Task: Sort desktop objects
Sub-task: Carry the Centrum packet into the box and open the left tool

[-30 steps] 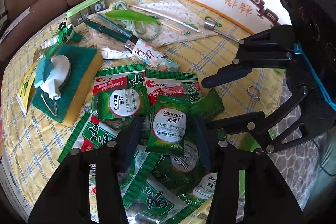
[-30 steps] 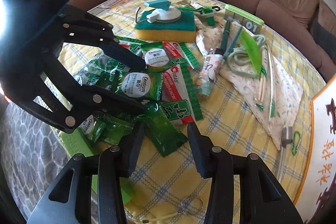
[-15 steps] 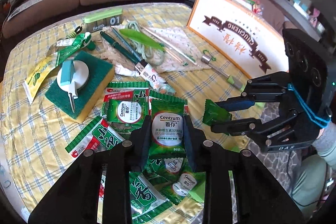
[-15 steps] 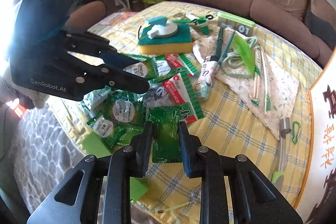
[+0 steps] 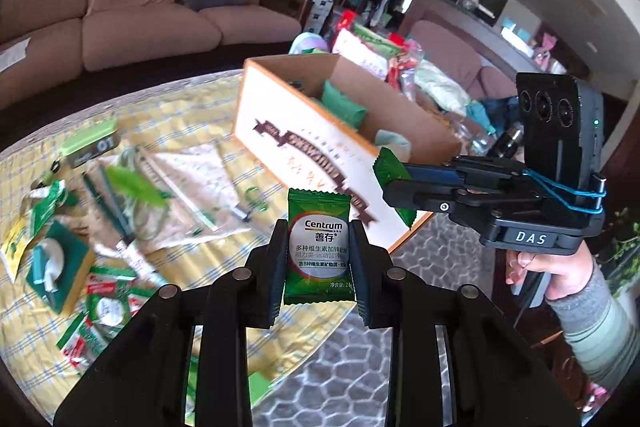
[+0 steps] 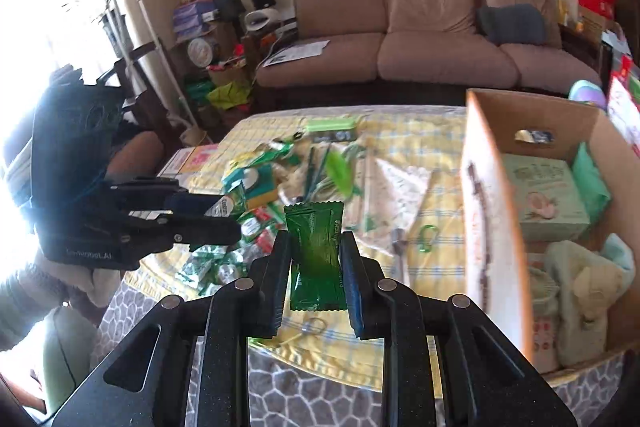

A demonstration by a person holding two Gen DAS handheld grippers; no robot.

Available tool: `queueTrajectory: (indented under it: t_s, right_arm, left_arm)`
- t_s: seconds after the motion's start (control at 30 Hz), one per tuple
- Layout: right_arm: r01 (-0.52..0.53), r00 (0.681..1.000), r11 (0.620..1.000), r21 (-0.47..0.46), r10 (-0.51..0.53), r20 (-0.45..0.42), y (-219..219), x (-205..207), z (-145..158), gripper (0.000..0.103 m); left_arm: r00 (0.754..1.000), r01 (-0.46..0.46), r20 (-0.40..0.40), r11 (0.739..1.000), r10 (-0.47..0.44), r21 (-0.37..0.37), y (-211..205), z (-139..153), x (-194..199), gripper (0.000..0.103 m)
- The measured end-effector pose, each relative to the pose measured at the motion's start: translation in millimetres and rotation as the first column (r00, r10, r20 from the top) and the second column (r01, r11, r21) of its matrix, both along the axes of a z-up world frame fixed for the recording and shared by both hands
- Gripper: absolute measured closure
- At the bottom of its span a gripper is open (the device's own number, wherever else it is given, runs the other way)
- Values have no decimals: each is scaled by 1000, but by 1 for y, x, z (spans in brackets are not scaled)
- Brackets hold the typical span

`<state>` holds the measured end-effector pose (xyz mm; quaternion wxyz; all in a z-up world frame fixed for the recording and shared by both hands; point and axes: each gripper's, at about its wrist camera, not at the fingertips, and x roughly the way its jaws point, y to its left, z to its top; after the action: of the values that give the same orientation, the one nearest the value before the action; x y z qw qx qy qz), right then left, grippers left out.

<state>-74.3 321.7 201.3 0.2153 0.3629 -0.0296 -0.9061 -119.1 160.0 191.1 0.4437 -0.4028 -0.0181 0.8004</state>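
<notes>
1. The left gripper (image 5: 318,263) is clamping a Centrum sachet (image 5: 319,247) at lower centre of the left view, label facing the camera, well above the table (image 5: 200,131).
2. The right gripper (image 6: 315,269) is pinching a plain green sachet (image 6: 316,253) at centre of the right view; in the left view it is showing at right, its sachet poking out beside the box (image 5: 304,147).
3. The box is sitting open at right of the right view, already holding green things.
4. Judging the step: both sachets are being carried to the box. Doing it well means keeping both grips firm, clearing the near wall before releasing, and keeping the two grippers from bumping over the opening.
5. Against the earlier frames: a second ago both jaws were standing open over the sachet pile (image 5: 104,307); they closed on a sachet each half a second ago, and both are now lifted clear, with the pile lying lower left.
</notes>
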Motion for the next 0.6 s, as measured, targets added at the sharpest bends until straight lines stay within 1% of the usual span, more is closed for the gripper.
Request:
queueTrajectory:
  t_s: [0.07,0.13,0.27,0.43,0.6]
  right_arm:
    - [82,997,997,-8,-82,5,36,0,13,79]
    - [161,987,987,-24,-161,24,73,-1,18,79]
    - [279,959,960,-34,-277,59,138,2,18,79]
    - [368,927,928,-54,-362,97,195,-1,7,79]
    - [412,906,910,-48,-404,124,233,-9,-1,78]
  left_arm:
    - [999,27,17,999,-28,26,37,9,-2,76]
    - [998,47,34,998,-48,34,72,12,-3,76]
    - [995,77,65,997,-78,15,135,7,-6,76]
    - [992,98,87,994,-95,-38,193,-6,-12,76]
    - [989,121,99,988,-112,-97,242,-11,-25,76]
